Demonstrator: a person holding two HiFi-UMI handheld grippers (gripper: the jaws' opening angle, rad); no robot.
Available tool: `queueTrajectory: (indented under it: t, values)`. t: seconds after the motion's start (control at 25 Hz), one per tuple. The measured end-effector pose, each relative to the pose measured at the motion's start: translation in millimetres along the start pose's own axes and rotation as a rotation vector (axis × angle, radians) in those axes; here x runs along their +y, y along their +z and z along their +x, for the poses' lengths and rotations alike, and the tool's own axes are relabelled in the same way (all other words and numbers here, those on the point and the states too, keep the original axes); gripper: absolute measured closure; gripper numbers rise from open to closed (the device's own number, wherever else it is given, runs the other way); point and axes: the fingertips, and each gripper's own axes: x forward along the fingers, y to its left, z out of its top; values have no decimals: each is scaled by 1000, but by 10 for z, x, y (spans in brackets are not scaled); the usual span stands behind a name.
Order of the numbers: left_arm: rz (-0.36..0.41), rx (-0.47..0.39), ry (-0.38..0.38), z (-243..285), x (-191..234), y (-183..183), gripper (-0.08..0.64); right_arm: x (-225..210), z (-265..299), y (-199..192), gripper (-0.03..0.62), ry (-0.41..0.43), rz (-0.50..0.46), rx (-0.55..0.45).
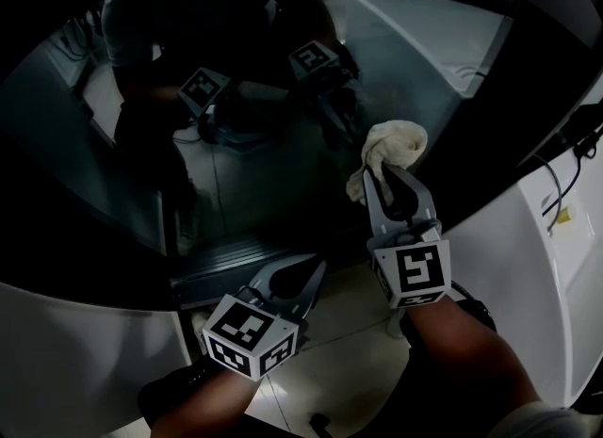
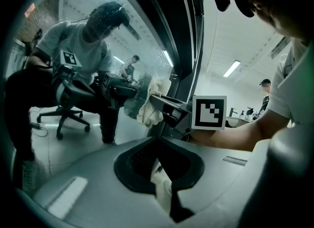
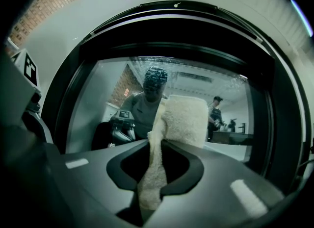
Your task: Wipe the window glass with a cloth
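Observation:
A cream cloth [image 1: 391, 149] is bunched at the tip of my right gripper [image 1: 382, 174], which is shut on it and holds it against the dark round window glass [image 1: 254, 182]. In the right gripper view the cloth [image 3: 184, 121] rises between the jaws of the right gripper [image 3: 156, 148] and lies flat on the glass [image 3: 110, 104]. My left gripper [image 1: 314, 265] sits lower left, jaws together, near the glass's lower rim. In the left gripper view the left gripper [image 2: 158, 146] points toward the cloth [image 2: 149, 107]; a pale strip shows in its slit, and I cannot tell what it is.
A black frame [image 3: 176, 31] rings the glass, set in a white curved body [image 1: 556, 267]. The glass mirrors a seated person and both grippers [image 1: 311, 59]. A cable [image 1: 556, 191] hangs at the right. Pale floor tiles [image 1: 320, 370] lie below.

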Motion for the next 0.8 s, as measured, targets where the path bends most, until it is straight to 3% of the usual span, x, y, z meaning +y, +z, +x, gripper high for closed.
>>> queueTrajectory:
  t: [0.16, 0.32, 0.6, 0.8]
  values:
    - [-4, -7, 11, 2, 36, -10, 543, 8, 14, -19, 537, 7, 16, -5]
    - [-6, -8, 19, 1, 26, -25, 543, 284, 23, 96, 537, 86, -71, -55]
    - [-8, -19, 42, 27, 61, -19, 543, 262, 39, 59, 537, 85, -21, -64]
    - [-7, -15, 52, 6, 57, -49, 543, 507, 17, 132, 537, 153, -160, -99]
